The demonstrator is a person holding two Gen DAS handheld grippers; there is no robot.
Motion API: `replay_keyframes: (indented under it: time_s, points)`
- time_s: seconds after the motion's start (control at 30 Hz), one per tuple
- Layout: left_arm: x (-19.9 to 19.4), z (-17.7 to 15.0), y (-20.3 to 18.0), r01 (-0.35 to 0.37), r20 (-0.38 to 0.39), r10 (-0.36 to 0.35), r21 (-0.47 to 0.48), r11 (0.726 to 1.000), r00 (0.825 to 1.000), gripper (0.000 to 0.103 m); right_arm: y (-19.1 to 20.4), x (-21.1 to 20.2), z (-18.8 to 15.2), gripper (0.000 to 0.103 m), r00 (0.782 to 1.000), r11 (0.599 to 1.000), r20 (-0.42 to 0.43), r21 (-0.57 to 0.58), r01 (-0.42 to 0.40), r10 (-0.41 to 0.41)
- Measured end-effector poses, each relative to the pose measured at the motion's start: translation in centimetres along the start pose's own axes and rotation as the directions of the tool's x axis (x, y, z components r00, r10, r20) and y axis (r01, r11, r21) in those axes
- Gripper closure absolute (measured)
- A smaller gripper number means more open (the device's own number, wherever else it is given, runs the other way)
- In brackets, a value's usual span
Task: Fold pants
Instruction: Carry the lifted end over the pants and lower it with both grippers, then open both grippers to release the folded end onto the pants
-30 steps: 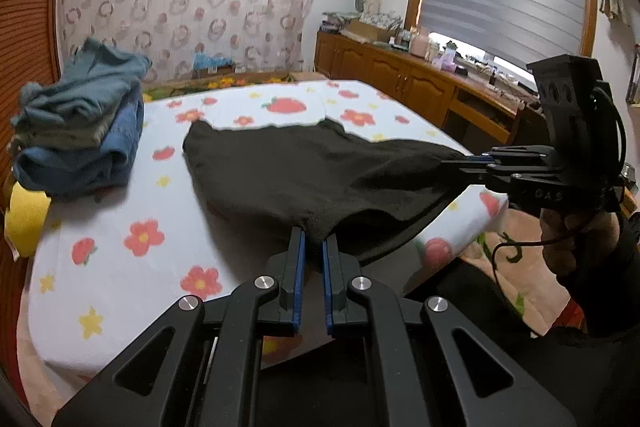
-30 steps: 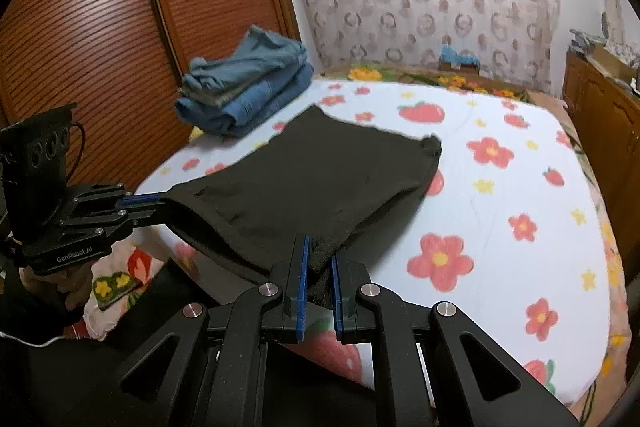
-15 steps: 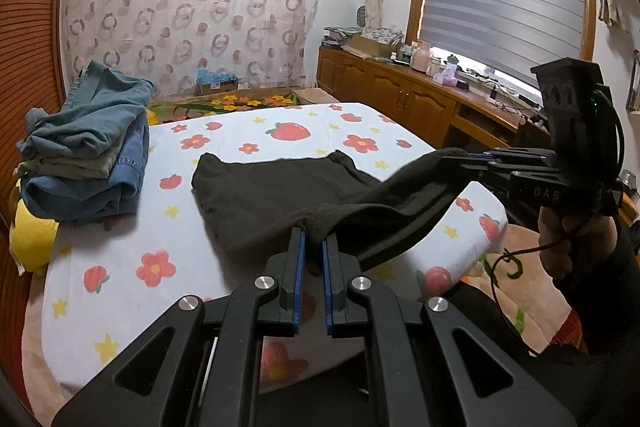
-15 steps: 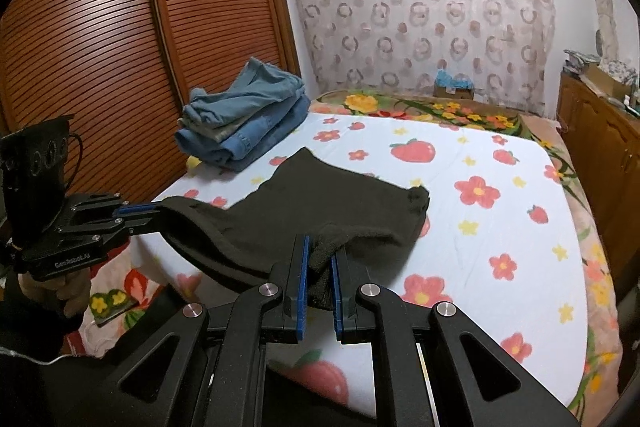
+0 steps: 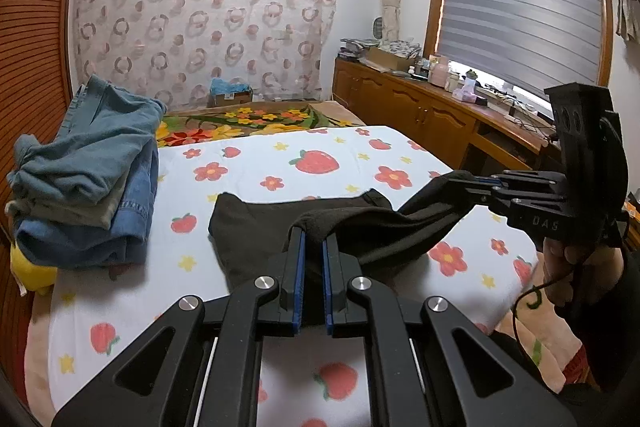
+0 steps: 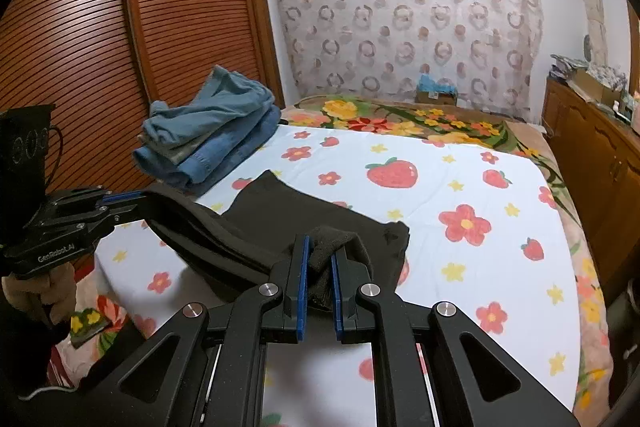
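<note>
A bedroom, seen from two cameras mounted on hand-held grippers, both looking along their fingers toward a bed covered by a white sheet printed with strawberries and flowers.

A pair of dark pants lies partly on the near end of the bed. The far part rests flat on the sheet; the near edge is lifted off it and stretched between the two grippers.

The left gripper is clamped on one near corner of the pants, its blue-padded fingers pinching a fold of the dark cloth. In the right camera's view this gripper appears at the left, with the cloth running from its tips down to the bed.

The right gripper is likewise closed on the other near corner, a bunched roll of fabric squeezed between its blue pads. In the left camera's view it appears at the right, held by a hand in a dark sleeve, with the cloth sagging between the two grips.

On the far left of the bed sits a stack of folded blue and grey clothes, well apart from the pants. A yellow object peeks out under its near side. Beyond the bed hangs a curtain with ring patterns; a wooden cabinet runs along the right wall under a window blind. A slatted wooden wardrobe door stands at the left.
</note>
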State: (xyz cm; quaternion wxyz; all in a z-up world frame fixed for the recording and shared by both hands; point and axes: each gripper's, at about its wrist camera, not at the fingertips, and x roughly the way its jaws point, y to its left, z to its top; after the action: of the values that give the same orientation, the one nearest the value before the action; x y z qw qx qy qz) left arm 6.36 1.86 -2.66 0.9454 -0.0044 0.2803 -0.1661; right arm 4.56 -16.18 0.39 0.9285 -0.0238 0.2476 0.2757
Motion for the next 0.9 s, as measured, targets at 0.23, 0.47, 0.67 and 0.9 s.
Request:
replay_keyframes:
  time_s: [0.23,0.47,0.67,0.9]
  points:
    - [2.6,1.1,0.9,-0.037,-0.016,0.038,0.006,0.999,0.999,0.094,-0.7,3.1,1.4,0.093,0.999,1.0,-0.043,0.015,0.027,-0.027]
    - [4.1,1.0,2.0,-0.043,-0.044,0.042,-0.023,0.999,0.998,0.094,-1.3,6.0,2.5,0.093,0.994,0.998,-0.099,0.039,0.044,-0.04]
    - [4.7,1.1,1.8,-0.057,-0.061,0.056,-0.016,0.998,0.997,0.094,-1.1,6.9,2.6,0.093,0.991,0.998,-0.123,0.025,0.062,-0.058]
    - [4.9,1.2,2.0,-0.051,-0.07,0.05,-0.024,0.998,0.996,0.09,-1.3,8.2,2.7,0.093,0.986,0.997,-0.154,0.018,0.074,-0.071]
